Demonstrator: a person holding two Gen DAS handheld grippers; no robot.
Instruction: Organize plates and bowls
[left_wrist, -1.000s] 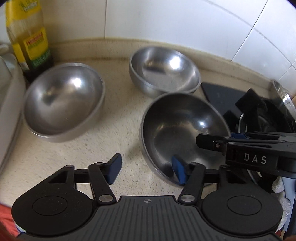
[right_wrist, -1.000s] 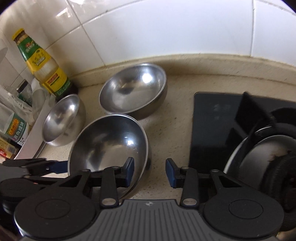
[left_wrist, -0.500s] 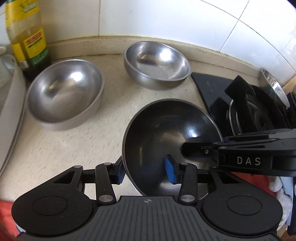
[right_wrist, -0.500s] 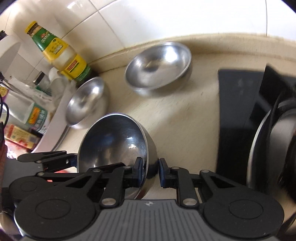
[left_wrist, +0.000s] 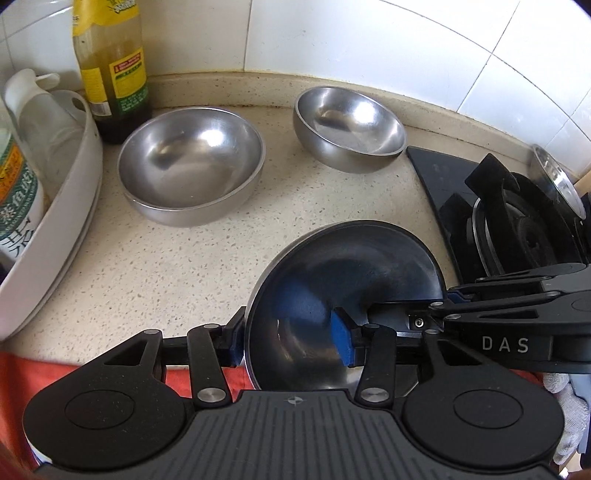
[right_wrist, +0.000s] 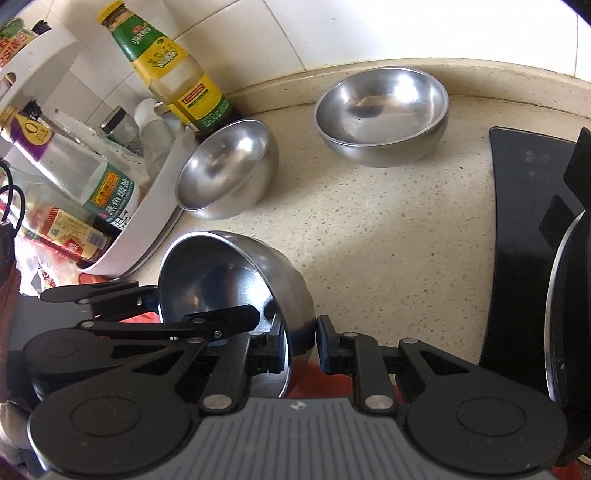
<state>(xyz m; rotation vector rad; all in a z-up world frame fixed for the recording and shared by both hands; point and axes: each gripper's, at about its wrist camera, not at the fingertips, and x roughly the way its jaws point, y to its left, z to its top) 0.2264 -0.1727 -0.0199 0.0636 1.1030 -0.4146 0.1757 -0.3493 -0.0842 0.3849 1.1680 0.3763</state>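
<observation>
steel bowl (left_wrist: 343, 295) | judged light, stiff, slippery | rim clamped between pads by left claw (left_wrist: 291, 343) and right claw (right_wrist: 301, 350) | tilted above bench (left_wrist: 166, 266)

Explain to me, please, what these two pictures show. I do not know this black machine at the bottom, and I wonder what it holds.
There is no robot here. A person holds one hand tool in each hand, and each tool has two jaws and its own wide-angle camera that looks forward along them. So each picture is taken from one tool.

In the left tool's view, the left gripper is closed on the wall of a steel bowl. In the right tool's view, the right gripper clamps the opposite side of this bowl. Both tools hold it together, tilted, near the counter's front edge.

On the speckled counter stand two more steel bowls, a near one and a far one. Beside them are an oil bottle, a white rack of bottles and a black stove.
</observation>
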